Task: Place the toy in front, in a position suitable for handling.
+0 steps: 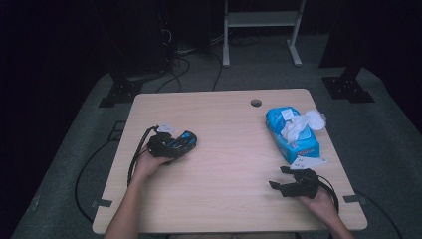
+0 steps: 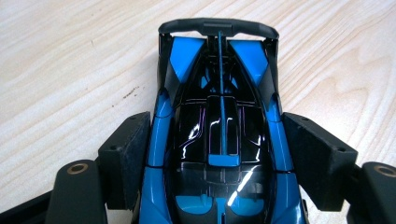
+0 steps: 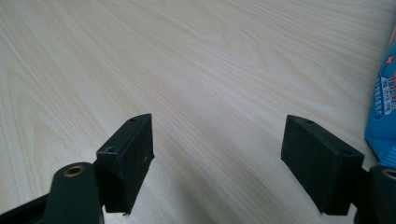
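Note:
A blue and black toy car [image 1: 188, 139] rests on the wooden table [image 1: 224, 199] at the left. My left gripper [image 1: 176, 144] straddles it from the near-left. In the left gripper view the car [image 2: 219, 116] lies between the two wide-spread pads [image 2: 128, 158], which sit close against its flanks. My right gripper [image 1: 277, 178] rests at the table's near right, pointing left. Its jaws stand open, with bare wood between them [image 3: 217, 158].
A blue pack of wet wipes [image 1: 292, 132], with a white wipe pulled out of its top, lies at the right, just beyond the right gripper; its edge [image 3: 385, 102] is at the right gripper view's side. A cable hole [image 1: 256, 102] sits near the far edge.

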Demonstrator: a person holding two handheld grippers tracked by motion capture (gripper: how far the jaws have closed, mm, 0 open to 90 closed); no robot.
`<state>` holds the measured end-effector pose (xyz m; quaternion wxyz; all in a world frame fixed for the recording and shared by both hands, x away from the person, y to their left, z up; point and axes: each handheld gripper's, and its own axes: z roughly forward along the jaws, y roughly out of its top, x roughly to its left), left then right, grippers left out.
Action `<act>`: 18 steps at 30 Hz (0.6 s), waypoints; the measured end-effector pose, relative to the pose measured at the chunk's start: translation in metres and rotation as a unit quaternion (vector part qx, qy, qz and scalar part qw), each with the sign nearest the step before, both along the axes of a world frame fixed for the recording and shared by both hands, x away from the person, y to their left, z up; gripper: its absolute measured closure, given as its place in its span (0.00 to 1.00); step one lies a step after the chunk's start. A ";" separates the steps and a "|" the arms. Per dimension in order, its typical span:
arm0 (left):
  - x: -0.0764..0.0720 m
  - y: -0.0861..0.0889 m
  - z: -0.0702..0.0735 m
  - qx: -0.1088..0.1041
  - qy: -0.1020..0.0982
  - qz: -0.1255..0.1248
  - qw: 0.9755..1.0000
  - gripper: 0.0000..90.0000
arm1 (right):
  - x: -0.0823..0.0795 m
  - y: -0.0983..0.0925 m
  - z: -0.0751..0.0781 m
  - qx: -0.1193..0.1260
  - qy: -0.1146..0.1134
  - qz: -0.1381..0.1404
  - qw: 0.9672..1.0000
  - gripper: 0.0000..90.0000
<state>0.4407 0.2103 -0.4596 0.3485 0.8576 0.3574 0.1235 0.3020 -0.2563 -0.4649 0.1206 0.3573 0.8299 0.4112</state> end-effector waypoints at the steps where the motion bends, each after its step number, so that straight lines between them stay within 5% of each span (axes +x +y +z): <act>1: 0.000 0.000 0.000 0.000 0.000 -0.001 1.000 0.30 | 0.000 0.000 0.000 0.000 -0.001 0.000 1.000 0.27; 7: 0.000 -0.006 -0.003 0.039 0.007 -0.006 0.999 0.30 | 0.000 0.000 0.000 0.000 0.000 0.001 1.000 0.27; 18: 0.002 -0.011 -0.003 0.049 0.020 0.011 0.999 0.28 | 0.000 0.001 -0.001 -0.003 0.001 0.003 1.000 0.27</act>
